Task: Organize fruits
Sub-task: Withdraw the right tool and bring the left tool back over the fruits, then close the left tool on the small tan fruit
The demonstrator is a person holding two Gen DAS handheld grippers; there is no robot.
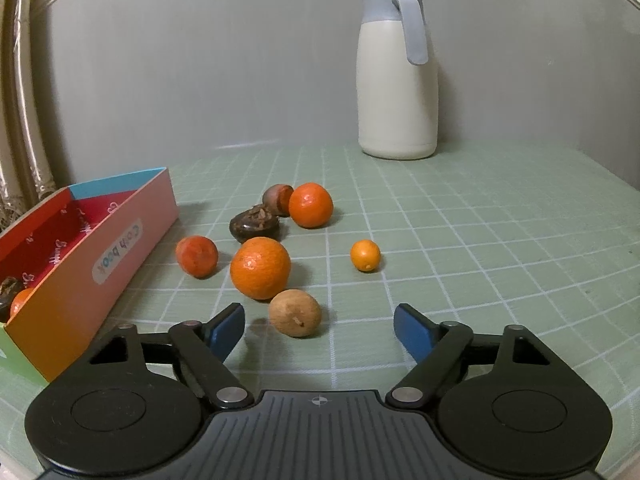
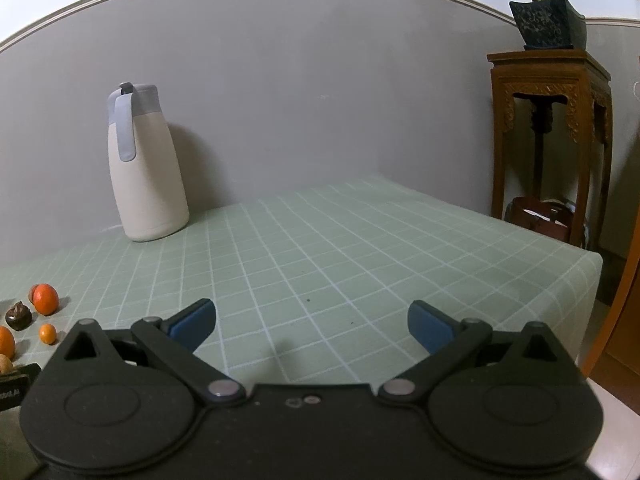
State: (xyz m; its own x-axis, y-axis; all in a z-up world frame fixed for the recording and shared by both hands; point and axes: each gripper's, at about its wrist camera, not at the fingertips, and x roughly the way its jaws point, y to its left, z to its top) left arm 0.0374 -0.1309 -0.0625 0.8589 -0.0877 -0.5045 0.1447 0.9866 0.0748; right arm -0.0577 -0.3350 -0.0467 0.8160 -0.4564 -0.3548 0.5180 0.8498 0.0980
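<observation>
In the left wrist view my left gripper [image 1: 320,330] is open and empty, low over the green checked cloth. A tan round fruit [image 1: 295,313] lies just ahead between the jaws, toward the left finger. Behind it sit a big orange [image 1: 260,268], a reddish orange [image 1: 197,256], a second orange [image 1: 311,205], a small kumquat [image 1: 365,255] and two dark brown fruits [image 1: 255,225] [image 1: 277,199]. A colourful open box [image 1: 86,256] stands at left with a dark fruit [image 1: 8,294] and an orange [image 1: 21,302] inside. My right gripper [image 2: 312,326] is open and empty over bare cloth; the fruits [image 2: 45,299] show at its far left.
A cream thermos jug with a grey lid [image 1: 397,76] stands at the back by the grey wall; it also shows in the right wrist view [image 2: 146,164]. The table edge [image 2: 592,256] drops off at right, where a carved wooden stand [image 2: 552,140] carries a potted plant [image 2: 548,16].
</observation>
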